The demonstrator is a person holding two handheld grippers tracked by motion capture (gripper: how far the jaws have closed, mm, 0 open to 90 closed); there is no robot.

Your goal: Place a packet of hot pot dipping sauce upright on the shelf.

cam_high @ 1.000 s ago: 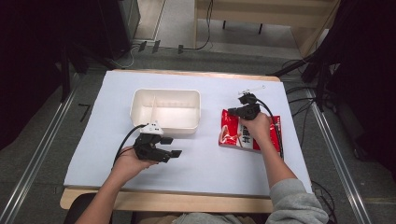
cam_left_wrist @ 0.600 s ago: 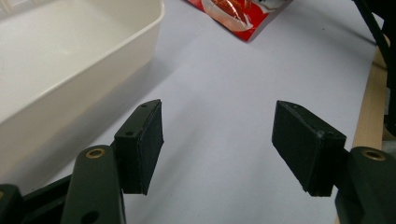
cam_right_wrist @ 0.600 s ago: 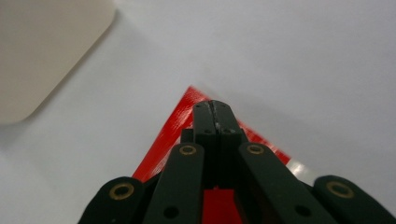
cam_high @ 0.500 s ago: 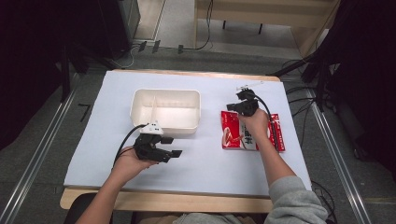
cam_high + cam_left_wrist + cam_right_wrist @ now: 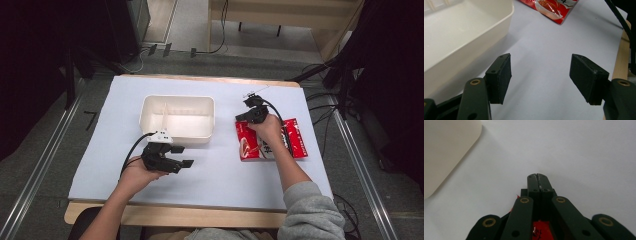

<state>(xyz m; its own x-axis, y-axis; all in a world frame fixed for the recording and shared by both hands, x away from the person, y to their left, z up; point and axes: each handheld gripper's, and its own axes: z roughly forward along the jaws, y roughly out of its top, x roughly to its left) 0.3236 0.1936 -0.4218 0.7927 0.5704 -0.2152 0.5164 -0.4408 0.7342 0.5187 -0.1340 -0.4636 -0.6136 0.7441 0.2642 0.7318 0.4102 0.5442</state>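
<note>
Evidently the red snack packet (image 5: 270,140), light, crinkly and slick, sits pinched at its 12 o'clock edge by the closed right gripper (image 5: 539,178), while the left gripper (image 5: 540,77) gapes wide.

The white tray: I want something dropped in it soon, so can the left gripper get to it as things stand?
Probably yes: the left gripper, jaws open and empty, sits beside the white tray with bare table between.

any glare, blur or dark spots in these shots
High view: even light on the white table cover, surroundings dark. Left gripper view: glare on the red packet, white tray slightly overexposed. Right gripper view: soft focus, the tray corner blurred, the right gripper casting little shadow.
</note>
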